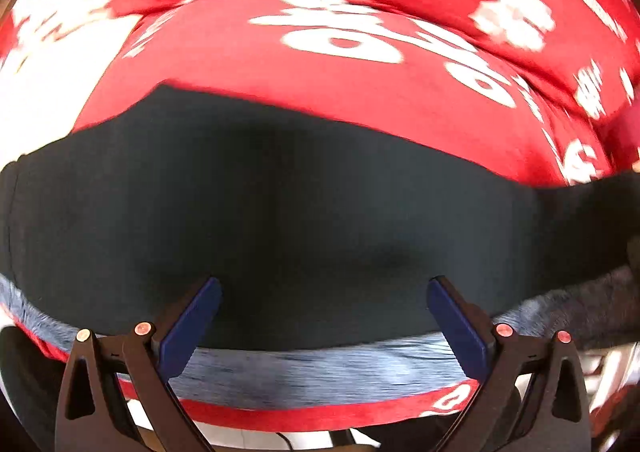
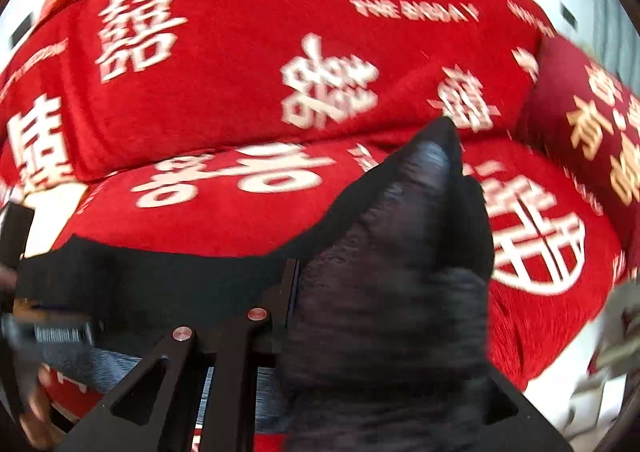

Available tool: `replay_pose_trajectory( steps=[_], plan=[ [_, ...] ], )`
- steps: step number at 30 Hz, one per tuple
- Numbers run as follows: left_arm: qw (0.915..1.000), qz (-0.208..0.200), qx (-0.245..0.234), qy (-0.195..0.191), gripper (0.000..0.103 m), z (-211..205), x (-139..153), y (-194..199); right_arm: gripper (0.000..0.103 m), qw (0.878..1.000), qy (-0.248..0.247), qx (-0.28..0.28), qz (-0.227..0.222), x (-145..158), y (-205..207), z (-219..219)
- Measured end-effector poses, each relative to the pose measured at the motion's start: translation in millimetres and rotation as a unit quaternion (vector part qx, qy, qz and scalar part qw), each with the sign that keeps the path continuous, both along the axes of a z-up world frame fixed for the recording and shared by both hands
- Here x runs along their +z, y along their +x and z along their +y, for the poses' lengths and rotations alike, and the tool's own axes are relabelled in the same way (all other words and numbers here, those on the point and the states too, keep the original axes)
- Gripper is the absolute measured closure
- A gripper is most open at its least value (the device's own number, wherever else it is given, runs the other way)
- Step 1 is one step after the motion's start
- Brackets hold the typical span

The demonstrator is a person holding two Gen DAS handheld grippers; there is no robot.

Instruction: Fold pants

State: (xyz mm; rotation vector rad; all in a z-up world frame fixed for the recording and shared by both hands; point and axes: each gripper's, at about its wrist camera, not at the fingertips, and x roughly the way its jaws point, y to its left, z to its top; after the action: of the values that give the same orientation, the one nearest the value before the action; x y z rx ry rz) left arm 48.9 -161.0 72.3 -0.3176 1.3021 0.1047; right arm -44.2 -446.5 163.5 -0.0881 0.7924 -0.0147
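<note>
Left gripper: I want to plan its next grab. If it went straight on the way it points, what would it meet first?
Most likely the dark pants, spread right ahead of the open left gripper on the red cover. Blur makes the depth uncertain.

Left gripper [image 1: 324, 292]: jaws spread wide, blue pads [image 1: 192, 316] apart, nothing clamped between them, pointed steeply down.
Right gripper [image 2: 298, 292]: jaws closed tight, gripping dark cloth, angled down.
Hand [image 2: 34, 408]: seen at lower left edge of right wrist view, blurred.
</note>
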Motion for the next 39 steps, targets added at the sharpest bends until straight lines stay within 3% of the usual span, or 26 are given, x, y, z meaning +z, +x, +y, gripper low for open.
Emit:
replay_pose_trajectory(
  steps=[4, 9, 12, 14, 19, 23, 25, 27, 29, 30, 35, 39],
  plan=[
    [0.9984, 0.003, 0.054, -0.02, 0.0, 57.2, -3.5, -15.5, 0.086, 0.997, -0.035, 0.069, -0.016, -0.1, -9.5, 68.4],
    [0.9958, -0.025, 0.088, -0.007, 0.0, 110.3, 8.4, -30.2, 0.086, 0.985, -0.093, 0.143, -0.01, -27.8, -21.2, 149.4],
    [0.9934, -0.039, 0.108, -0.004, 0.0, 139.9, 13.4, -39.5, 0.086, 0.975, -0.13, 0.18, -0.009, -49.4, -31.0, 196.9],
    [0.9919, -0.04, 0.12, -0.007, 0.0, 154.4, 12.1, -44.6, 0.086, 0.959, -0.182, 0.218, -0.014, -70.7, -41.0, 232.9],
    [0.992, -0.029, 0.123, -0.009, 0.0, 166.0, 0.7, -51.0, 0.086, 0.933, -0.255, 0.254, 0.008, -116.5, -52.8, 273.7],
    [0.9927, -0.034, 0.116, -0.009, 0.0, 162.9, 4.7, -51.3, 0.085, 0.933, -0.261, 0.248, 0.011, -115.2, -46.6, 272.8],
    [0.9931, -0.039, 0.11, -0.009, 0.0, 160.2, 8.4, -49.5, 0.072, 0.923, -0.276, 0.266, 0.03, -122.2, -47.5, 275.4],
    [0.9936, -0.042, 0.105, -0.005, 0.0, 156.5, 10.5, -46.6, 0.047, 0.915, -0.299, 0.271, 0.021, -121.8, -56.0, 274.5],
    [0.9939, -0.044, 0.101, 0.002, 0.0, 154.5, 12.5, -46.4, 0.027, 0.923, -0.263, 0.281, 0.013, -100.8, -68.0, 264.4],
    [0.9939, -0.044, 0.101, 0.003, 0.0, 154.2, 12.9, -46.5, 0.023, 0.928, -0.242, 0.284, 0.013, -91.7, -72.1, 259.9],
    [0.9943, -0.046, 0.096, -0.003, 0.0, 148.0, 19.0, -46.3, 0.019, 0.952, -0.039, 0.302, 0.027, -31.7, -96.8, 201.7],
    [0.9973, -0.054, 0.049, -0.001, 0.0, 117.9, 25.4, -43.2, 0.018, 0.973, 0.073, 0.213, 0.041, -24.3, -65.0, 134.9]
  ],
)
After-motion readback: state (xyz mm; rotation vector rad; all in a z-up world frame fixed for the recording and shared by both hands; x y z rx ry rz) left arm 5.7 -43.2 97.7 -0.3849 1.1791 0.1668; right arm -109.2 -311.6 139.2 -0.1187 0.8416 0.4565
